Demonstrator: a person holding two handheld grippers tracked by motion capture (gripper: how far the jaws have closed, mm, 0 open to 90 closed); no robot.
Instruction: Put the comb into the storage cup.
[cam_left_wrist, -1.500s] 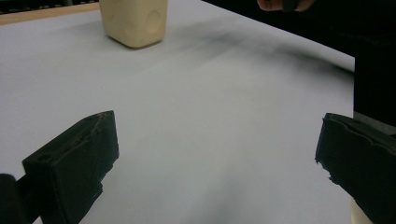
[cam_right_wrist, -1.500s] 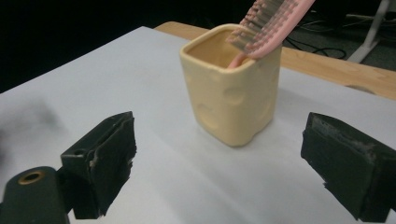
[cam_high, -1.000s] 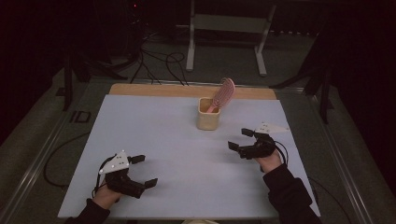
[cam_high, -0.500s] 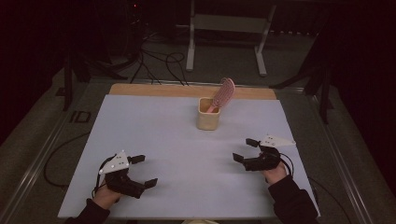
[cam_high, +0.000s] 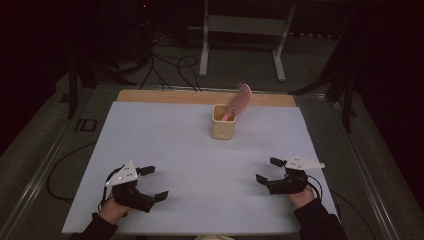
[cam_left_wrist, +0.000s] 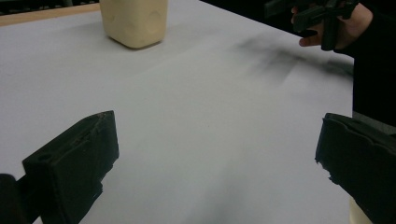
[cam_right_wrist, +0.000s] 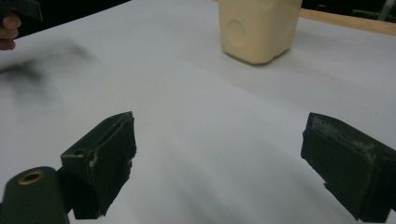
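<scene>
From the high view, a cream plastic cup (cam_high: 223, 122) stands upright at the far middle of the white table mat (cam_high: 165, 150), and a pink slotted hairbrush (cam_high: 239, 100) leans out of it, head up and tilted right. The left gripper (cam_high: 153, 183) sits at the near left, jaws spread wide and holding nothing; the right gripper (cam_high: 266, 170) sits at the near right, also spread and empty, having dropped back toward the near edge from a spot closer to the cup. In the left gripper view, the cup's base (cam_left_wrist: 134, 21) shows well beyond the parted jaws. In the right gripper view, the cup (cam_right_wrist: 259, 29) stands ahead, well apart from the parted jaws.
</scene>
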